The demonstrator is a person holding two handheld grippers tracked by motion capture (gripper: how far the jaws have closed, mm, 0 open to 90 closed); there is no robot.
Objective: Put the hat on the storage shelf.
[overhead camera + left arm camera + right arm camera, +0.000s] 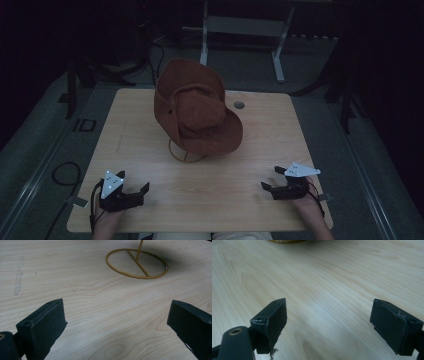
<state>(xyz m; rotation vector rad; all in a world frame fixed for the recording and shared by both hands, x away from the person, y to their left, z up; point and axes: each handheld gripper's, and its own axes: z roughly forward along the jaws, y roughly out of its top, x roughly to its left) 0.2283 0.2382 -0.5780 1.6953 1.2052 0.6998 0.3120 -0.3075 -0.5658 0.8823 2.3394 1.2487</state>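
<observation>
A brown wide-brimmed hat (196, 112) hangs tilted on a thin yellow wire stand (186, 153) near the middle of the light wooden surface (150, 145), a little toward its far edge; the brim droops over the stand, so that in the high view little more than the ring base shows below it. The left tool (134, 191) rests at the near left corner of the surface, released, its two black jaws standing wide apart with nothing between them. In the left gripper view the stand's round base (137, 263), with one bar across it and a stem rising from it, lies well ahead of those jaws. The right tool (272, 181) sits at the near right edge, likewise released and holding nothing, bare wood between its jaws. Both tools are well apart from the hat
</observation>
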